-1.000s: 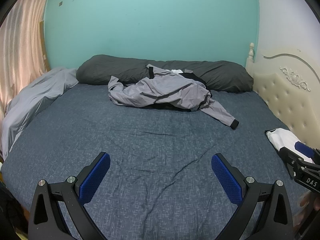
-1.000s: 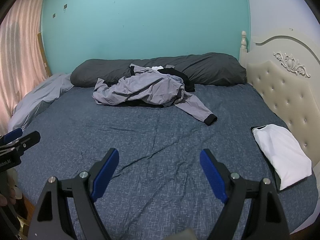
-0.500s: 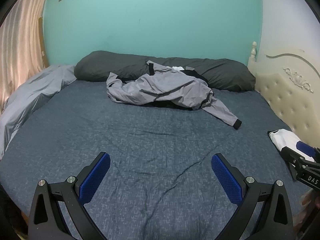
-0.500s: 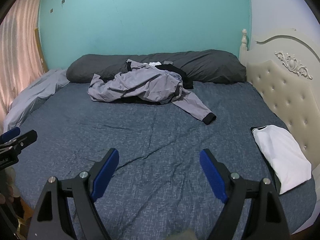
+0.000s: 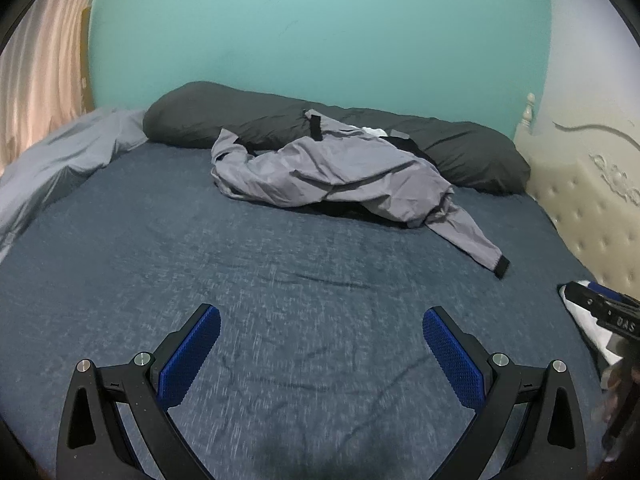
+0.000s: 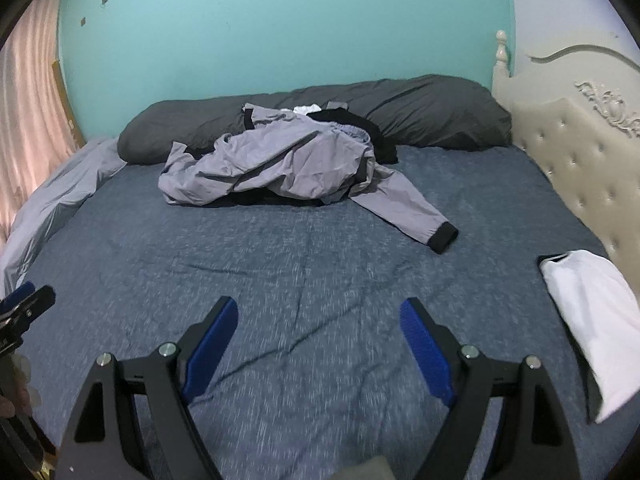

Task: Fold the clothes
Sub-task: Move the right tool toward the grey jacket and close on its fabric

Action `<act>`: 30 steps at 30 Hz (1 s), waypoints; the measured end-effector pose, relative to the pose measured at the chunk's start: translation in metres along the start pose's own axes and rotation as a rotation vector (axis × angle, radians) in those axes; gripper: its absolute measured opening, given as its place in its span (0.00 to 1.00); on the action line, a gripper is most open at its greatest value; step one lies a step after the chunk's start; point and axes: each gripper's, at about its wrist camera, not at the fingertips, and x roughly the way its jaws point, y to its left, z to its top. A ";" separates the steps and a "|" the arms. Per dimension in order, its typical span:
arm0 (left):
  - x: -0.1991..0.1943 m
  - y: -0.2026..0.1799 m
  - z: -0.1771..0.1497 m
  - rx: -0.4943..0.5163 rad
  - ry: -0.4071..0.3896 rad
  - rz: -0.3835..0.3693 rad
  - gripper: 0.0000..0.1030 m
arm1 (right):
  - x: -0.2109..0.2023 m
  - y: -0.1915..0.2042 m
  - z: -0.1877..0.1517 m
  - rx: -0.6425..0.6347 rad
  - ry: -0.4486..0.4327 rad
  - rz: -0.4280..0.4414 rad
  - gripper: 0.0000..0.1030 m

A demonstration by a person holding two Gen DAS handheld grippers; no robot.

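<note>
Grey, thin, crumpled fabric forms the light grey jacket with black cuffs [image 5: 332, 172] [image 6: 280, 160], heaped unfolded at the 12 o'clock end of the bed, its upper edge resting against the long dark grey pillow [image 5: 460, 148] [image 6: 432, 112]. One sleeve trails toward 4 o'clock and ends in a black cuff flat on the dark blue speckled bedsheet [image 5: 280, 280] [image 6: 320, 264]. A black garment [image 6: 360, 128] and a scrap of white cloth lie partly under the jacket at its far side. A folded white garment [image 6: 592, 312] [image 5: 580, 312] sits at 3 o'clock in the right wrist view, near the cream tufted headboard [image 6: 568, 160] [image 5: 584, 216]. A pale grey duvet [image 5: 64, 160] [image 6: 56, 200] is bunched at 9 o'clock. The left hand-held gripper [image 5: 322, 344] hangs above the near sheet with blue pads spread wide, holding nothing. The right hand-held gripper [image 6: 319, 336] is likewise spread wide and empty, well apart from the jacket. Behind the pillow stands a turquoise wall [image 5: 320, 40] [image 6: 280, 32].
</note>
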 end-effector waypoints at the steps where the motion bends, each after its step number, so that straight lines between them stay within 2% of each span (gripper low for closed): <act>1: 0.008 0.005 -0.001 -0.012 0.000 -0.004 1.00 | 0.007 -0.001 0.003 0.000 0.004 0.001 0.82; 6: 0.050 0.031 -0.007 -0.091 0.016 -0.029 1.00 | 0.067 -0.003 0.027 -0.015 0.026 0.000 0.82; 12: 0.097 0.062 -0.022 -0.148 0.043 -0.007 1.00 | 0.132 0.002 0.049 -0.056 0.049 0.018 0.82; 16: 0.115 0.079 -0.032 -0.189 0.048 0.003 1.00 | 0.175 0.003 0.068 -0.087 0.055 0.001 0.82; 23: 0.137 0.096 -0.050 -0.238 0.054 0.056 1.00 | 0.250 -0.008 0.100 -0.039 0.069 0.013 0.82; 27: 0.149 0.105 -0.054 -0.255 0.067 0.071 1.00 | 0.281 -0.012 0.114 -0.027 0.046 0.033 0.82; 30: 0.155 0.111 -0.055 -0.284 0.069 0.082 1.00 | 0.307 -0.015 0.125 -0.018 0.056 0.016 0.82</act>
